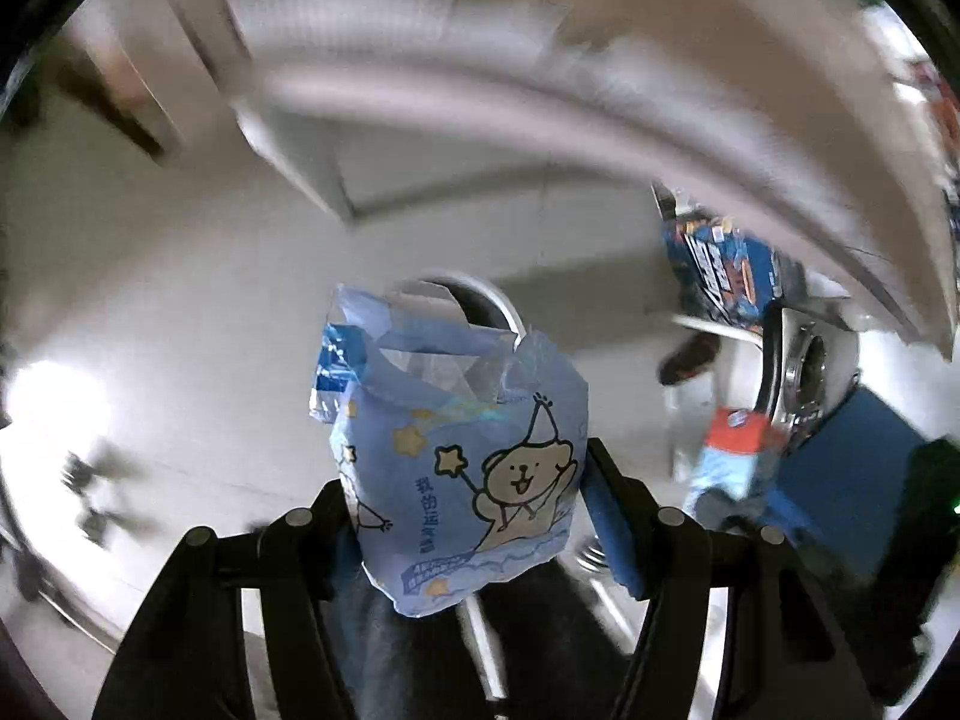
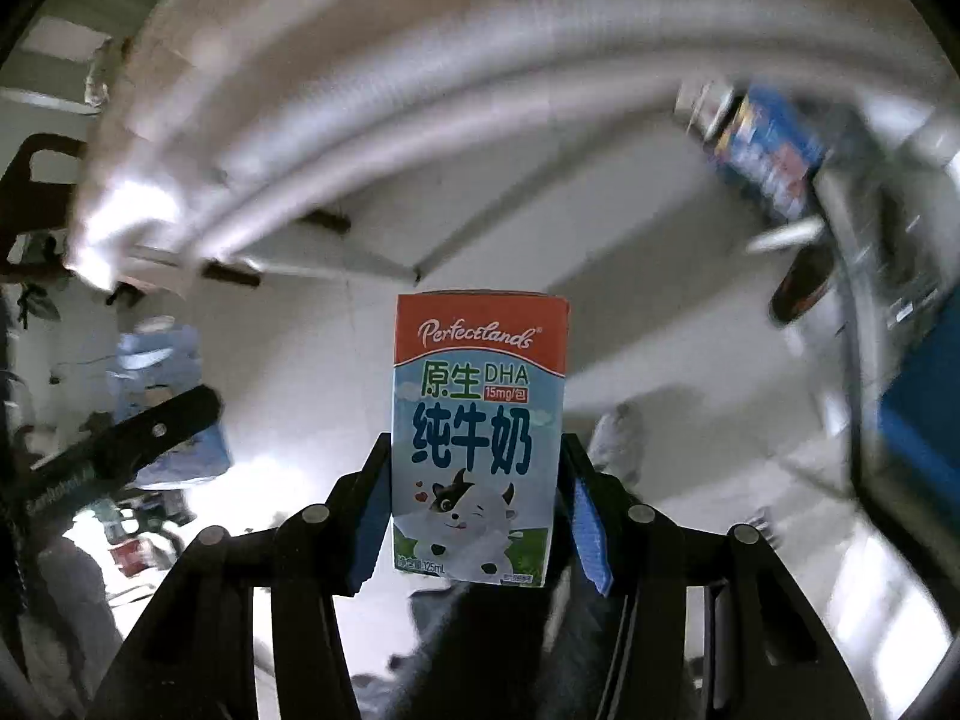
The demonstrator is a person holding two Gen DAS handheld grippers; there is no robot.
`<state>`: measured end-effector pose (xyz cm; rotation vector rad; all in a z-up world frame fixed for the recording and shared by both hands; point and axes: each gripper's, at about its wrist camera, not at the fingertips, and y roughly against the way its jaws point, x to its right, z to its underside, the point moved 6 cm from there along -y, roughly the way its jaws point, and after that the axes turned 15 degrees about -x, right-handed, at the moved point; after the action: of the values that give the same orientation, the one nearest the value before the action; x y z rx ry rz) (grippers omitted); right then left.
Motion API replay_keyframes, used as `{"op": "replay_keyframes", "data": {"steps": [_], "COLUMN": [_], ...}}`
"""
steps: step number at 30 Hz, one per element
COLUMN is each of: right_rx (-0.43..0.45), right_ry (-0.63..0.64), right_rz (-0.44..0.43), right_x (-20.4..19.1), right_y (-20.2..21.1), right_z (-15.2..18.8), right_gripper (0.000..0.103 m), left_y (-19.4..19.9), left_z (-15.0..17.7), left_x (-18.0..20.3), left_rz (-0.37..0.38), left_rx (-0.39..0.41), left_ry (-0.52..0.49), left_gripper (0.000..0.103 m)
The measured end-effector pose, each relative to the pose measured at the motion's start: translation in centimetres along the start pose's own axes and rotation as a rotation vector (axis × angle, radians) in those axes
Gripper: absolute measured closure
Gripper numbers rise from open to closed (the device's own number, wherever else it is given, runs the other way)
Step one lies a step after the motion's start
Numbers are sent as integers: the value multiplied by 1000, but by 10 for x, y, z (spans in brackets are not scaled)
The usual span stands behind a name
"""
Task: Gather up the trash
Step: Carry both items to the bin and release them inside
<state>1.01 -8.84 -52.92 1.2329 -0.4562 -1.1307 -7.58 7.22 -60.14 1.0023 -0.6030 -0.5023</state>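
Note:
My left gripper [image 1: 465, 480] is shut on a crumpled light-blue plastic wrapper [image 1: 462, 456] with a cartoon bear and stars, held in the air. My right gripper [image 2: 474, 480] is shut on a small milk carton [image 2: 478, 438] with an orange top, blue characters and a cartoon cow, held upright. The carton also shows blurred in the left wrist view [image 1: 729, 456], and the wrapper with the left gripper in the right wrist view [image 2: 156, 390]. Both views are motion-blurred.
A pale table edge [image 1: 600, 120] arcs overhead in both views, with white floor below. A blue patterned box [image 1: 726, 276] sits on a shelf at right, also in the right wrist view [image 2: 768, 150]. A round white rim [image 1: 480, 300] lies behind the wrapper.

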Motion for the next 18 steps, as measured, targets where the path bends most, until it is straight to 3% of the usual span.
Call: {"op": "replay_keyframes", "data": {"steps": [5, 8, 9, 10, 13, 14, 15, 16, 18], "right_rx": [-109, -162, -169, -183, -222, -227, -227, -211, -188], "right_ry": [-32, -11, -12, -5, 6, 16, 23, 23, 23], "right_rz": [-81, -93, -91, -93, -88, -86, -84, -75, -37], "right_x": [24, 32, 36, 39, 46, 48, 51, 56, 62], "right_y": [-114, -177, -192, -211, -259, -267, -272, -275, -275], "right_z": [-27, -49, -55, -62, -81, -84, -87, -92, -96], "right_gripper": [49, 49, 48, 48, 47, 36, 9, 1, 0], "left_y": [-88, -135, -144, -155, -172, -177, -179, -179, -176], "left_z": [-34, -50, -54, -57, -59, -58, -57, -56, -54], "left_x": [-25, -40, -44, -49, -68, -72, -75, -77, -81], "left_rz": [85, 49, 34, 22, -24, -44, -59, -84, -142], "left_rx": [-131, -179, -182, -182, -189, -185, -180, -167, -107], "left_ry": [29, 15, 14, 20, 60, 69, 70, 72, 72], "left_gripper": [41, 38, 29, 13, 5, 5, 5, 5, 5]}}
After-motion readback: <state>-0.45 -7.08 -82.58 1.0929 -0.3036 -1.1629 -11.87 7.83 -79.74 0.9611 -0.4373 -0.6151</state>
